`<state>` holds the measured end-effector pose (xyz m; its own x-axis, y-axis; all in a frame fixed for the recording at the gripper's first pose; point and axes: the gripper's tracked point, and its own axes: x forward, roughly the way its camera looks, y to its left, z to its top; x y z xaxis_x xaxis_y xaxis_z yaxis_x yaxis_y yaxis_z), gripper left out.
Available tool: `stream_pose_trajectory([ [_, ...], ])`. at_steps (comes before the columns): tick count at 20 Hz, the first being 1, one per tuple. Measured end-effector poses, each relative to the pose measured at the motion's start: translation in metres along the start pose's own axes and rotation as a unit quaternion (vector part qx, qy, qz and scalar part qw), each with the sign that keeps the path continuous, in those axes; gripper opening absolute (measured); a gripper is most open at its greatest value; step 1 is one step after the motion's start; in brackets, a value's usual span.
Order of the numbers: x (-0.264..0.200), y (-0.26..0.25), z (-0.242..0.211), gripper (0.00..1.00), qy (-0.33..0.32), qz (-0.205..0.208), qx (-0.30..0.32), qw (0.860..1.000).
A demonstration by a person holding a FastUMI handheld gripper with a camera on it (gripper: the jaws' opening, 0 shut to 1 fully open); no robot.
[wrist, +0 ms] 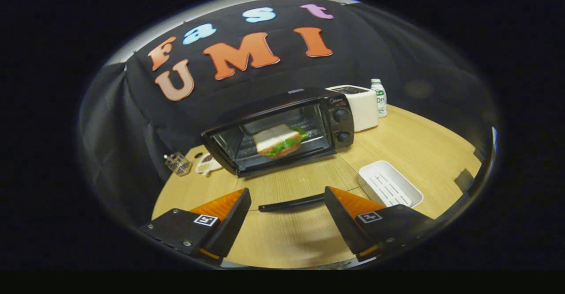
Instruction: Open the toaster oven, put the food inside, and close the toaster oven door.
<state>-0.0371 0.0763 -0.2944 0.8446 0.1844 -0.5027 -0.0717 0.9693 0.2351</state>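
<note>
- Oven (282, 130) sits on the surface (419, 152), beyond the jaws, door down flat.
- Sandwich (279, 140) lies inside on the rack.
- Door handle (291, 203) is between the jaws, touching neither.
- Gripper (287, 214) is wide and holds nothing.
- White tray (390, 184) is bare.
- Closing comes next, I think: lift the handle up.

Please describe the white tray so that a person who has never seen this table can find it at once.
Start at the black toaster oven in the middle of the wooden table. Nearer the open tool, beside its right finger, lies the white tray. Unlike the tall white toaster and the bottle behind, it is low, flat and slotted.
</note>
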Motion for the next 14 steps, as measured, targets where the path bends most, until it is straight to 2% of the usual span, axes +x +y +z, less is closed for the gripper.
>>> stream_pose_trajectory([
  [6,0.022,-0.006,-0.050,0.99,0.045,-0.026,-0.130,0.990],
  [10,0.043,-0.009,-0.075,1.00,0.076,-0.026,-0.127,0.989],
  [14,0.062,-0.016,-0.077,1.00,0.086,-0.039,-0.117,0.989],
])
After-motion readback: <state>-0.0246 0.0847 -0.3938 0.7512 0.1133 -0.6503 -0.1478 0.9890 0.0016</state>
